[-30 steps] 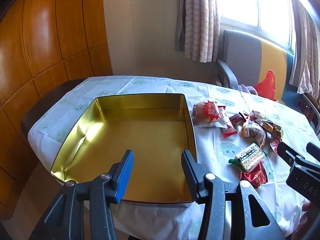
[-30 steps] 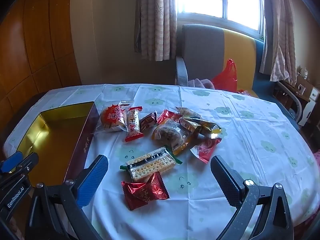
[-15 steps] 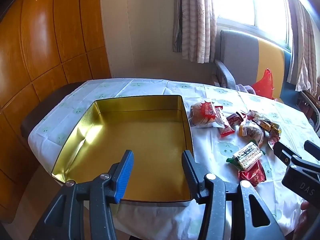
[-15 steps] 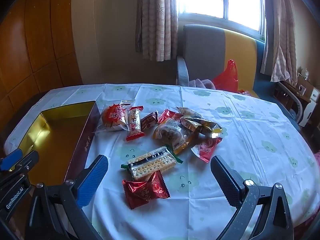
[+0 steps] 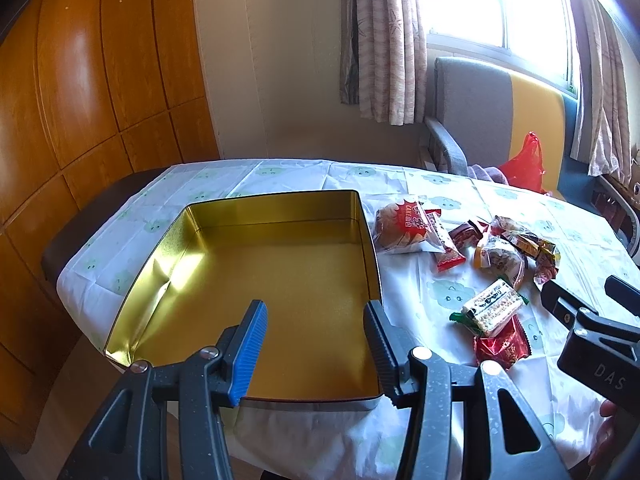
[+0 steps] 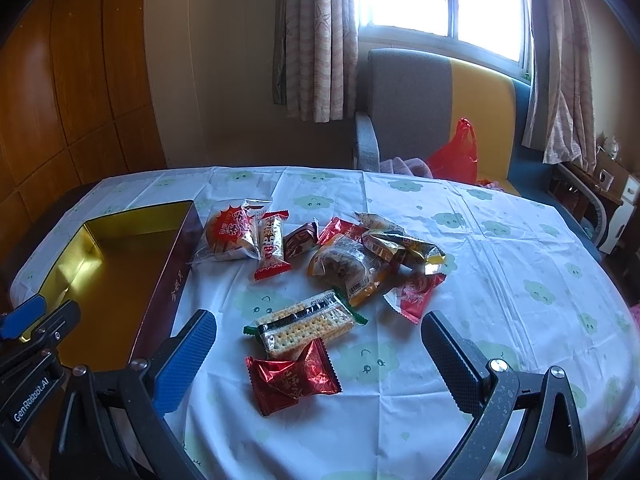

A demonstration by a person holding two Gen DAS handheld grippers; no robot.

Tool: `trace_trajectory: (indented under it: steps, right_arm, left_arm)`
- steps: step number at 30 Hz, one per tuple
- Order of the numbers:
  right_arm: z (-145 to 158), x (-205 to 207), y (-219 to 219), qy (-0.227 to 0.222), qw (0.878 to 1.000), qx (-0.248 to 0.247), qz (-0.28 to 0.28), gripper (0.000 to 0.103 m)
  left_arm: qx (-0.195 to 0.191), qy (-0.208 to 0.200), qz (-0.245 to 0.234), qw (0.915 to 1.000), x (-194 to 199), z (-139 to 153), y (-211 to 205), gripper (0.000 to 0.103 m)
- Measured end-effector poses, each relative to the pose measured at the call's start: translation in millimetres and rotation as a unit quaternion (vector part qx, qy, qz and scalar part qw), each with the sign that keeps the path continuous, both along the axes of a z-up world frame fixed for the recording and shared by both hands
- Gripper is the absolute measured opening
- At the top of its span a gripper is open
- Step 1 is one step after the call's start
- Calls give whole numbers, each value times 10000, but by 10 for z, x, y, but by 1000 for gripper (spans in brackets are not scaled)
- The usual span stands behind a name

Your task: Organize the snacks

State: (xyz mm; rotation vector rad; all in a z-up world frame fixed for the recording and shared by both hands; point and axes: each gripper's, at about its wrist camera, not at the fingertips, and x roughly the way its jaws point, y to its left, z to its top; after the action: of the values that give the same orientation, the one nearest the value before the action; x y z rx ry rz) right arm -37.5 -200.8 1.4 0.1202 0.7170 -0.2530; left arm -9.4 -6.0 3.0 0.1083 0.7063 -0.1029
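We see the table w/ cloud-print cloth point(image 6: 500, 280), then the gold tin point(image 5: 256, 280) sitting empty at its left. Snack packets point(image 6: 344, 264) lie in a loose pile just right of it. Left gripper point(image 5: 316, 344) hovers over the tin, jaws apart, nothing btwn. Right gripper point(image 6: 320, 344) spread wide above cracker pack point(image 6: 304, 324) & red foil pack point(image 6: 292, 376).

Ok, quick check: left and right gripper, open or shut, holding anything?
Left gripper: open, nothing held, over the gold tin.
Right gripper: open wide, nothing held, above the red foil packet.
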Motion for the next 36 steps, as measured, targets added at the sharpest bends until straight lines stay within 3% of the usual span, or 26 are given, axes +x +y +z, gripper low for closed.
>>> trace_trajectory:
  steps: [36]
  right_arm:
    - [-94, -1, -110, 57, 9998, 165, -13, 103]
  left_arm:
    - [323, -87, -237, 9992, -41, 13, -159, 51]
